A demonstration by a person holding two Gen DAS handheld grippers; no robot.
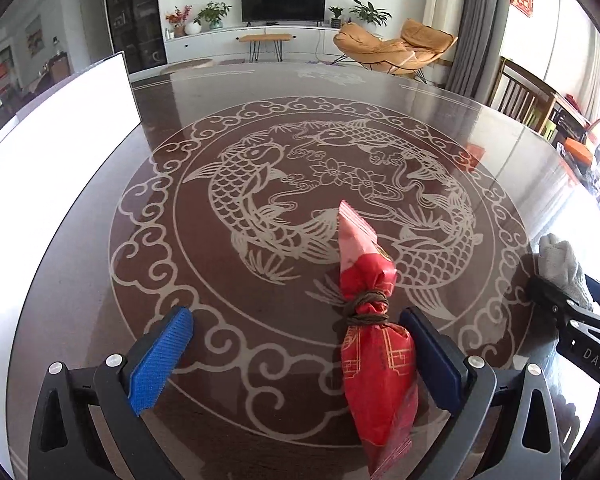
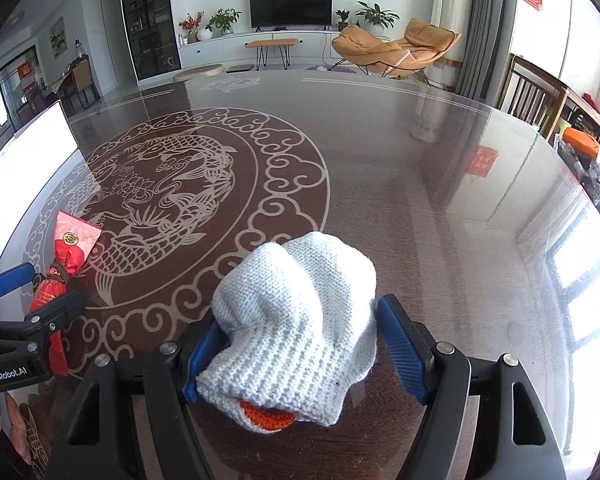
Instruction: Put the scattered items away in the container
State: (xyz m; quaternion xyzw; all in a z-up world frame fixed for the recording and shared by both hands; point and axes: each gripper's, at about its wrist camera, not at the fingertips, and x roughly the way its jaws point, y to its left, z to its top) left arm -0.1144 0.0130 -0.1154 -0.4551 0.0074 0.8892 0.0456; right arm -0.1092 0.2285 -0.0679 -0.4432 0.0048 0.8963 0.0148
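1. Black gripper frames fill the foreground of both wrist views, poised over a dark round table (image 1: pixel 380 92) whose glass top carries a pale twin-carp medallion (image 1: pixel 300 184) ringed with cloud scrolls.

2. Beyond the left finger of the left gripper (image 1: pixel 296 356), a large white container (image 1: pixel 60 152) stands at the table's edge, well apart from both items; only its bright outer wall shows.

3. Between the fingers of the right gripper (image 2: pixel 300 344), a white knitted glove (image 2: pixel 296 316) lies bunched on the glass, its ribbed cuff toward the camera and an orange lining showing at the opening. The blue pads (image 2: pixel 400 344) stand on either side of it; the left pad is partly hidden under the knit, so whether they press the glove cannot be told.

4. Spread wide, the left gripper's blue-padded fingers (image 1: pixel 160 360) bracket a red snack packet (image 1: pixel 374 344) tied at its waist with brown cord. The packet rests on the table just beside the right finger, seemingly touching its pad, and well clear of the left one; its pink crimped end points away from the camera over the carp design.

5. Seen from the right wrist, the same packet lies off past the left finger, near the white container's side of the table.
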